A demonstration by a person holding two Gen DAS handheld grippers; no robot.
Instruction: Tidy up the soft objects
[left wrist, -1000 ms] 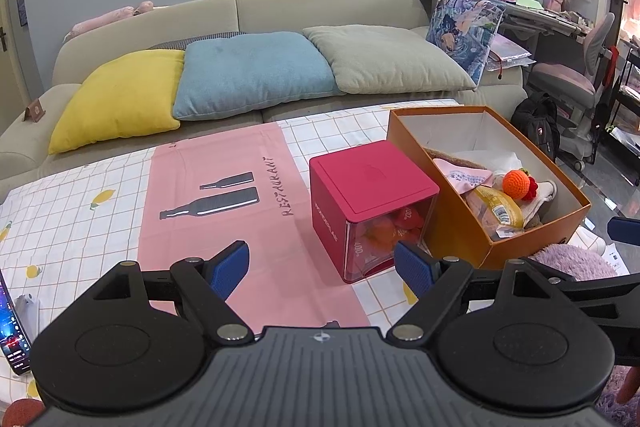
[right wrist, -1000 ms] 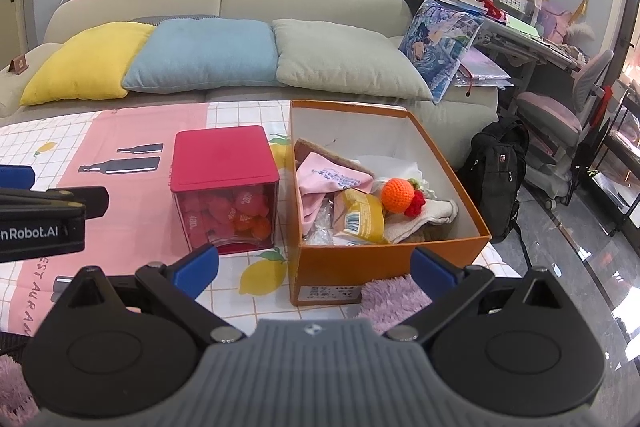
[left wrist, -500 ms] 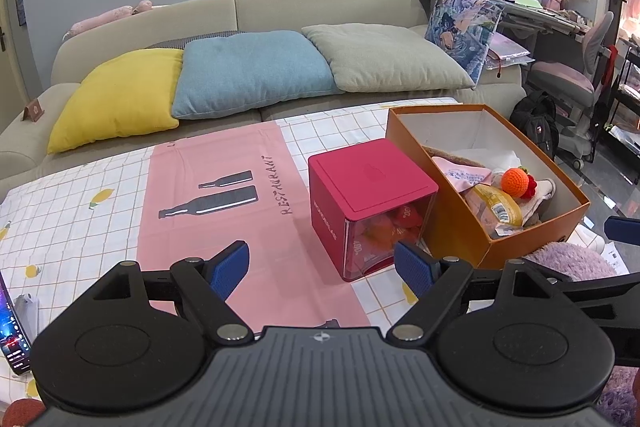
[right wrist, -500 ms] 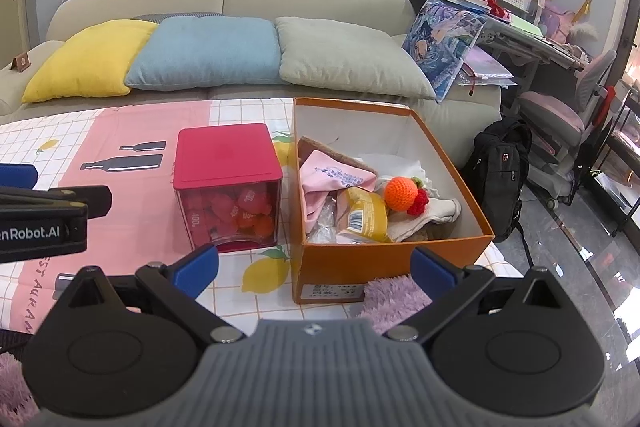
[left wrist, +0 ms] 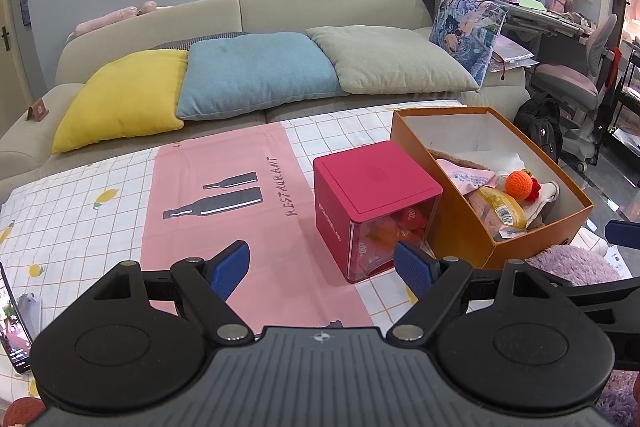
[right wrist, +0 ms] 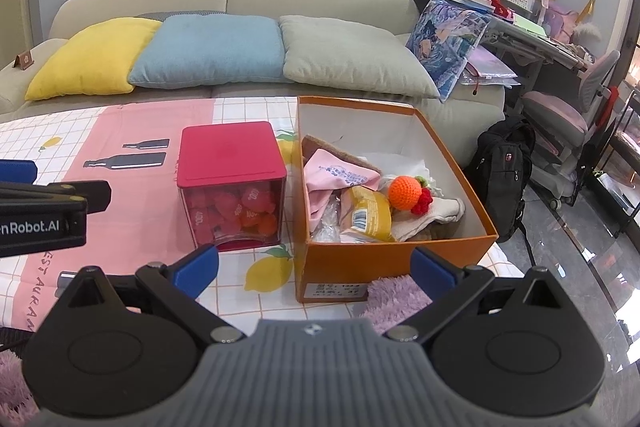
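Change over the last second is slight: both views have crept a little, left gripper (left wrist: 322,269) and right gripper (right wrist: 314,265) staying spread wide and empty, the crocheted orange (right wrist: 405,192) resting in the orange box (right wrist: 394,255); purple fluffy piece (right wrist: 394,297) awaits

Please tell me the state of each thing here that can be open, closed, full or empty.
Orange cardboard box: open, no lid, holding soft items.
Red-lidded clear cube container: lid on, red pieces inside.
Left hand-held gripper: open, holding nothing.
Right hand-held gripper: open, holding nothing.
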